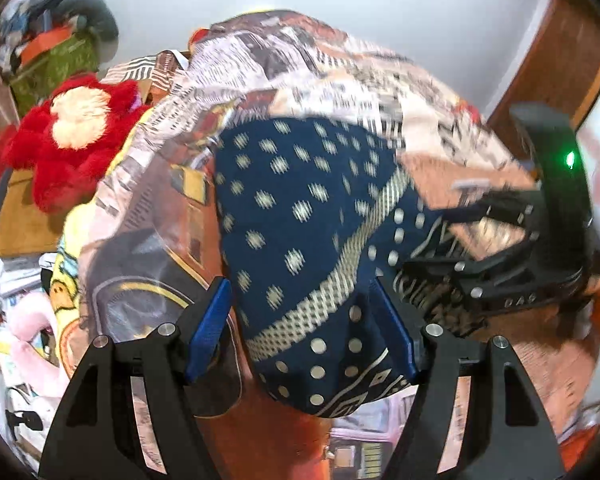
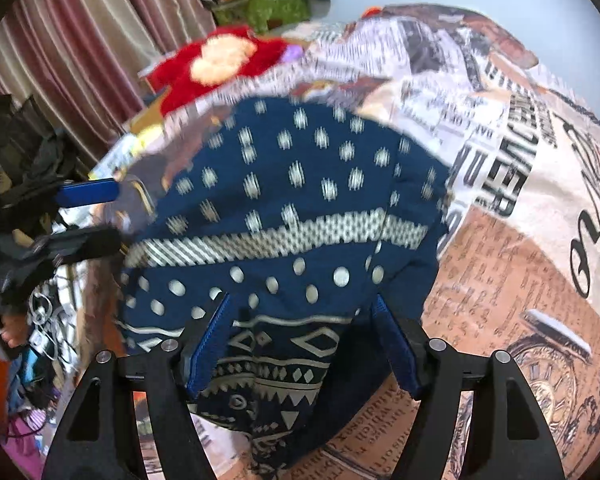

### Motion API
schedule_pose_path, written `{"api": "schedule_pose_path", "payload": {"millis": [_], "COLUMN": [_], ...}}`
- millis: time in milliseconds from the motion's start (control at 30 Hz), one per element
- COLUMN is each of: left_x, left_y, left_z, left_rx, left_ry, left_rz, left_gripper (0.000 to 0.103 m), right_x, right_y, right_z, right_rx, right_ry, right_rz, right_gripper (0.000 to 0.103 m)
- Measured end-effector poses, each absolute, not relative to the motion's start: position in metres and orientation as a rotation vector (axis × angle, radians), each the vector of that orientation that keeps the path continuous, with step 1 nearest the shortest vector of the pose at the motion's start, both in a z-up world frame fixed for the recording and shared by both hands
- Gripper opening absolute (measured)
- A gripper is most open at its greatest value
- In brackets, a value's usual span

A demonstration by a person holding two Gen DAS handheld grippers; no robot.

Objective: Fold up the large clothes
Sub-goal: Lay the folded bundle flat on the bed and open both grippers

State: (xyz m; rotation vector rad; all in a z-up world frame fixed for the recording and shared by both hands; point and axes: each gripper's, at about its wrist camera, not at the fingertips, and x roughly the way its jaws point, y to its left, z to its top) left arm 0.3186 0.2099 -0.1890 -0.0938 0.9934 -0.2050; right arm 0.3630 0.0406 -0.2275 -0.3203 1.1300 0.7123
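Note:
A navy garment (image 1: 300, 232) with cream dots and patterned bands lies bunched on a newspaper-print bedsheet (image 1: 340, 80). My left gripper (image 1: 304, 320) has its blue fingers spread wide, with a fold of the garment between them. The right gripper (image 1: 480, 248) shows at the right in the left wrist view. In the right wrist view the garment (image 2: 284, 208) fills the middle. My right gripper (image 2: 302, 328) is also spread wide around its patterned hem. The left gripper's blue finger (image 2: 88, 194) shows at the left edge.
A red plush toy (image 1: 72, 136) lies at the bed's far left, also in the right wrist view (image 2: 216, 64). A green box (image 1: 56, 68) of clutter stands behind it. Curtains (image 2: 72, 52) hang at the left. A wooden headboard (image 1: 556, 64) is at the right.

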Motion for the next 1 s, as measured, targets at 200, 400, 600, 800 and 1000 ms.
{"api": "schedule_pose_path", "payload": {"millis": [200, 400, 600, 800, 1000], "left_x": [0.312, 0.281, 0.279, 0.323, 0.387], "left_y": [0.209, 0.215, 0.229, 0.229, 0.231], "left_z": [-0.228, -0.233, -0.189, -0.151, -0.167], "left_rx": [-0.099, -0.017, 0.004, 0.019, -0.085], "left_ry": [1.067, 1.091, 0.988, 0.812, 0.857], "left_rz": [-0.153, -0.118, -0.058, 0.062, 0.067], "left_gripper": [0.082, 0.084, 0.084, 0.084, 0.084], "right_x": [0.355, 0.357, 0.351, 0.378, 0.416], "right_y": [0.013, -0.024, -0.033, -0.017, 0.019], "right_z": [-0.243, -0.242, -0.208, -0.175, -0.19], "right_rx": [-0.402, -0.326, -0.331, -0.22, -0.125], "right_ry": [1.165, 1.216, 1.115, 0.971, 0.992], "right_rz": [0.689, 0.699, 0.699, 0.647, 0.613], "right_gripper": [0.075, 0.081, 0.081, 0.081, 0.081]}}
